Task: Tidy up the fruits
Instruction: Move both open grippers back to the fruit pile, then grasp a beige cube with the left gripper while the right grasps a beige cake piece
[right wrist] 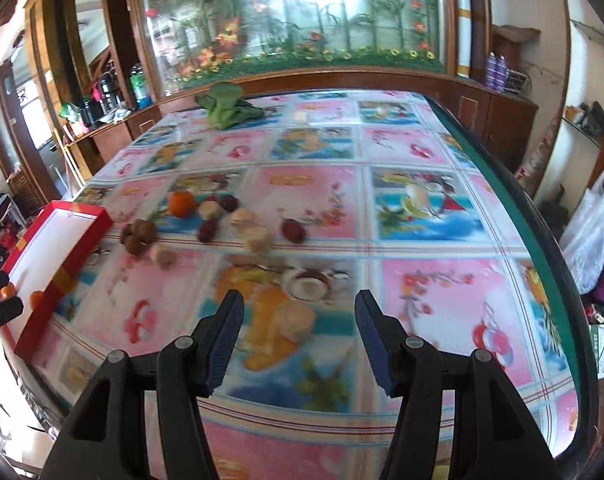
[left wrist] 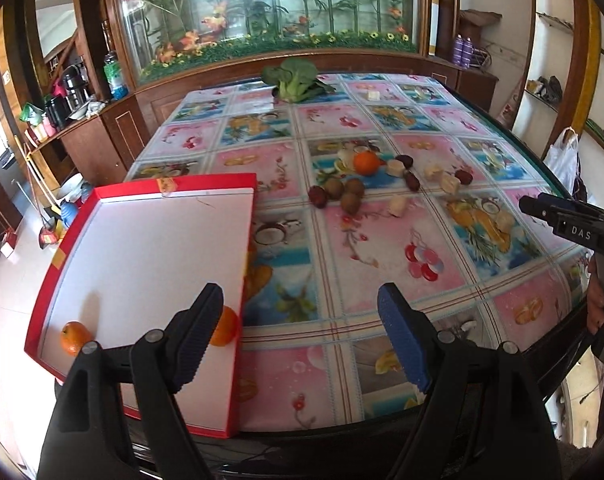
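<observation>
Both my grippers, left (left wrist: pixel 302 300) and right (right wrist: pixel 298 308), hang released and empty. Two round oranges (left wrist: pixel 74 337) sit in the shallow red-rimmed white box (left wrist: pixel 150 248); loose orange (left wrist: pixel 366 163), brown kiwis (left wrist: pixel 350 201), dark plums (left wrist: pixel 317 196) cluster mid-table, leafy green vegetable (left wrist: pixel 296 80) beyond.

Red box (left wrist: pixel 150 184), orange oranges (left wrist: pixel 74 337)
</observation>
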